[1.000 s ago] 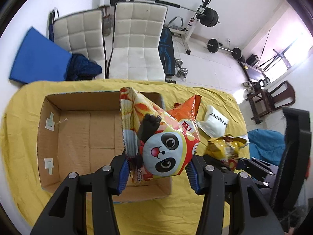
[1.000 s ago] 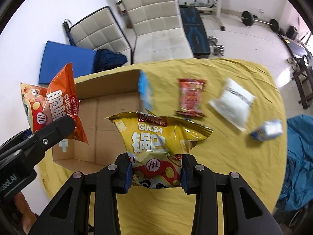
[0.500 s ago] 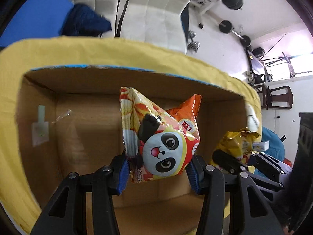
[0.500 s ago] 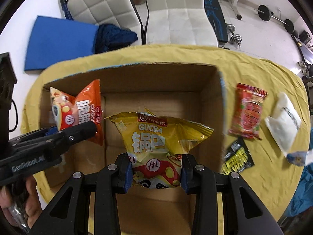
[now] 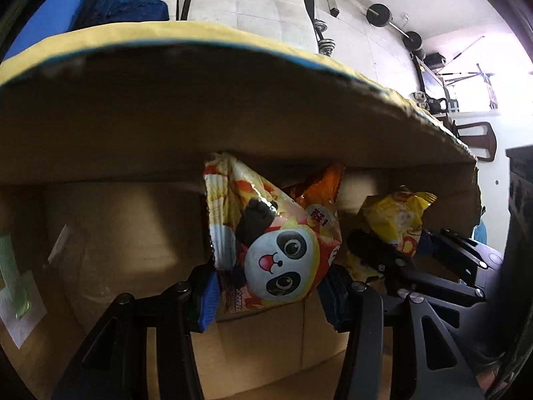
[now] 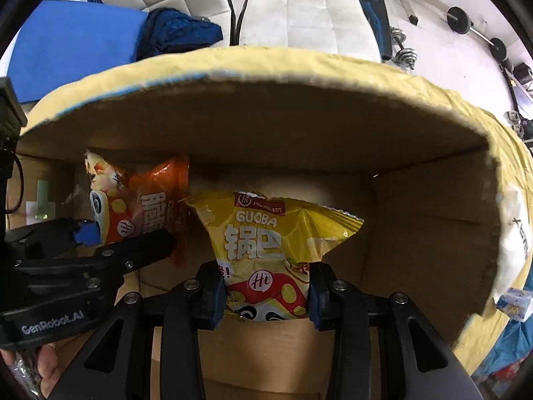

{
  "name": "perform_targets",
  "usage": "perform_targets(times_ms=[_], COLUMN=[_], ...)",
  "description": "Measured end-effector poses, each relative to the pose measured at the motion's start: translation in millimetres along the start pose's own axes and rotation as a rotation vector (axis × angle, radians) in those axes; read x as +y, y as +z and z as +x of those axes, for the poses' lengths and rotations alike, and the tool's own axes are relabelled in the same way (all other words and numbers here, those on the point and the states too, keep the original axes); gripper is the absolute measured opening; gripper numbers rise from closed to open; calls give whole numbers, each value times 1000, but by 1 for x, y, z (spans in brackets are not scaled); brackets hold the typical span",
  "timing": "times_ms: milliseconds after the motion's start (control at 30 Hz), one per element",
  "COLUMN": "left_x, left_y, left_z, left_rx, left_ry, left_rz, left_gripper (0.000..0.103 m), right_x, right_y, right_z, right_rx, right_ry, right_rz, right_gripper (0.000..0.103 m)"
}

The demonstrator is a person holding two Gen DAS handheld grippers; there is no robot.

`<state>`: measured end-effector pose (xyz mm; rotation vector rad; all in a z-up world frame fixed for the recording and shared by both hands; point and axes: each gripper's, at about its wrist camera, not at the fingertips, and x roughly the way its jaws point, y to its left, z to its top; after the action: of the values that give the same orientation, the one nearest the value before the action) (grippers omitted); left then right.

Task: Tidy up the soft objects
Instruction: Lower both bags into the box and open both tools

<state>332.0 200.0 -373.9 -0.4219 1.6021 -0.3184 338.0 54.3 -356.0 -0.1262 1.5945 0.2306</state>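
My left gripper (image 5: 269,295) is shut on an orange-red snack bag with a panda face (image 5: 276,233). The bag hangs inside the open cardboard box (image 5: 133,116), close to its far wall. My right gripper (image 6: 265,295) is shut on the lower end of a yellow Guoba snack bag (image 6: 266,230), also inside the box (image 6: 299,126) and pointing down at its floor. The two bags hang side by side: in the right wrist view the panda bag (image 6: 140,210) is left of the yellow one, and in the left wrist view the yellow bag (image 5: 396,216) is to the right.
The box stands on a yellow tablecloth (image 6: 333,63). A white packet (image 6: 516,233) and a small blue-white packet (image 6: 513,303) lie outside the box's right wall. White chairs (image 6: 299,10) and a blue mat (image 6: 73,43) are beyond the table. A hand (image 6: 46,366) holds the left gripper.
Both grippers have come down from above the table into the box, each still gripping its bag. The box walls now fill both views.
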Motion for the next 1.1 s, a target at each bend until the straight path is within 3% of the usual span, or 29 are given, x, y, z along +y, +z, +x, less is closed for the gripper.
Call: perform_targets(times_ms=[333,467,633,700,833,900,933,1000,1100], left_x=[-23,-39,-45,-48,-44,-43,-41,-31,-29], left_y=[-5,-10,-15,-19,-33,-41,-45,-49,-57], left_z=[-2,-8,-18,-24,-46,-53,-55,-55,-67], left_rx=[5,-4,-41,-55,-91,-111,-124,-152,-193], left_ry=[69,97,160,171,197,207,207,225,230], left_rz=[34,17,7,4,5,-2,-6,-18,-28], left_gripper=[57,73,83,91,95,103,103,103,103], right_x=[-6,-13,-11,-10,-4,0,3,11,19], right_y=[0,-1,-7,-11,-22,-27,-32,-40,-55], right_z=[8,3,-8,-13,-23,-26,-29,-36,-47], right_rx=[-14,-19,-29,-29,-32,-34,-38,-53,-86], right_ry=[-15,8,16,23,21,34,42,19,2], right_rz=[-6,16,22,26,21,10,2,-13,-22], right_gripper=[47,50,53,55,61,76,80,98,101])
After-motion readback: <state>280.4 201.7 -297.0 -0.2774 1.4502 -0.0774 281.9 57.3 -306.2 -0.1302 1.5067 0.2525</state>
